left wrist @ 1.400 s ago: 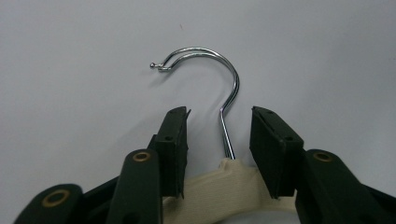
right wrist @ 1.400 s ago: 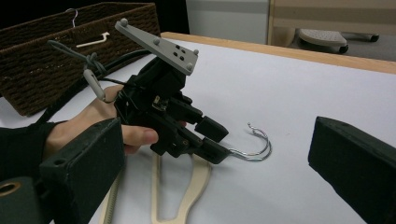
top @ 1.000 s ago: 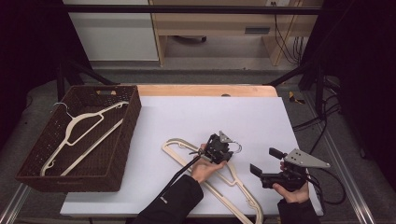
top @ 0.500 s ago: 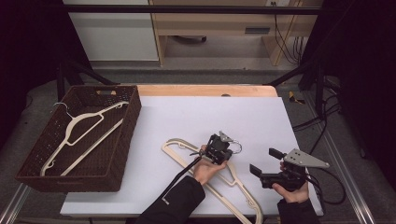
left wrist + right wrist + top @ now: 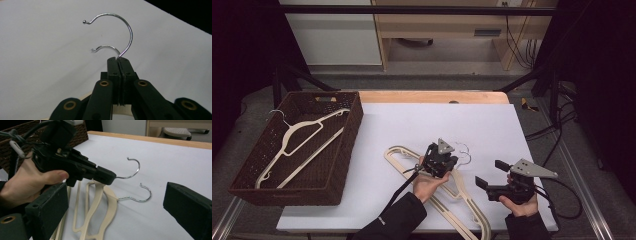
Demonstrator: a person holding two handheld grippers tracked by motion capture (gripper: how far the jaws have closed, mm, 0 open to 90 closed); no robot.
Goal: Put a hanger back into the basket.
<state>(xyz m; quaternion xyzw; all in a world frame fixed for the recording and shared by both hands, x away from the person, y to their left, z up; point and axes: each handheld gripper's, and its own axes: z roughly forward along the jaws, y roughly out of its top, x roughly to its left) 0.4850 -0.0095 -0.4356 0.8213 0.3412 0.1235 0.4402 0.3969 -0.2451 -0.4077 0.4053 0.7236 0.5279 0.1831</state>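
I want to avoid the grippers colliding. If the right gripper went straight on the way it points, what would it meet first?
Probably the two cream hangers lying between its open jaws, right gripper, with the left gripper, shut on the upper hanger's hook, just above; depth is unclear.

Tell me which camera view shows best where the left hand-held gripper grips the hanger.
The right gripper view: from the side, the left hand-held gripper is shut on the wire hook of the upper hanger. The left gripper view shows the closed jaws and the hook; the high view shows it small.

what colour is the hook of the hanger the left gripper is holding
Shiny silver metal hook, on a cream hanger; clearest in the left gripper view.
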